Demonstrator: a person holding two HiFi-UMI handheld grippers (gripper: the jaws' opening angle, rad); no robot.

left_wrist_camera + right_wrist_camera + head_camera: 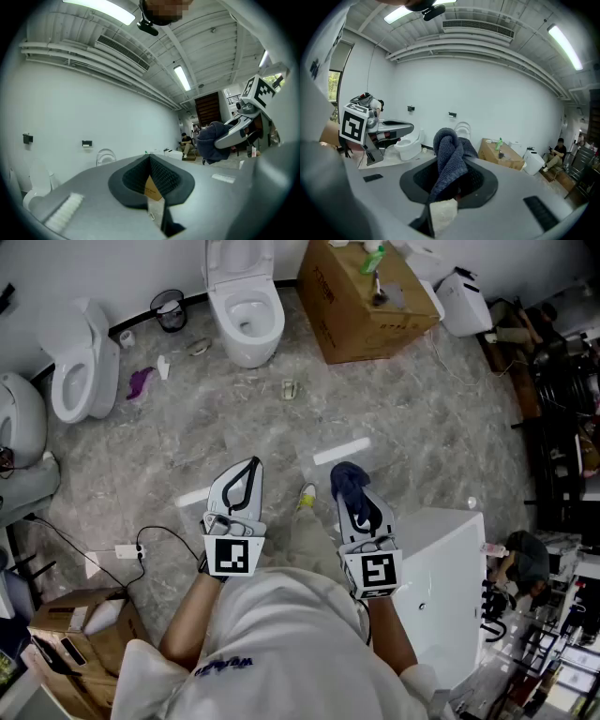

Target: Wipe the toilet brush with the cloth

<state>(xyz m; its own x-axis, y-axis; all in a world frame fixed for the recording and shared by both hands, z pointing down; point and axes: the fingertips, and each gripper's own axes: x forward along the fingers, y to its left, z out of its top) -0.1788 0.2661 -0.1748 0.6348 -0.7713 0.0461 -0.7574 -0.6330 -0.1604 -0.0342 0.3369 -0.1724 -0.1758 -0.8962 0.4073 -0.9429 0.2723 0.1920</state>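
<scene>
Step in hand: you are at the getting-ready stage. The cloth (449, 157) is in hand, but no wiping has begun and no brush is held.
Right gripper (354, 498): clamped on the cloth, which bunches up past the jaw tips as a dark blue wad.
Left gripper (251, 467): jaws pressed together with nothing between them, held up in front of you just beside the right one.
Toilet brush: I can't pick it out for certain. Some small things lie on the floor (281, 437) between the two toilets by the wall, among them a purple item (141, 381), all too small to name. It is well apart from both grippers either way.
Next move: by my reading, you need to find the brush, spread the left jaws and take its handle. Then bring the cloth to it with the right.
Head view only: shows the room layout, with the middle toilet (246, 310), the left toilet (80, 367) and the cardboard box (361, 301) ahead of you.
Left gripper view only: shows its own jaws meeting along a single ridge.
Right gripper view only: shows the cloth folded over and pinched deep between the jaws, with a pale piece at its lower end.
</scene>
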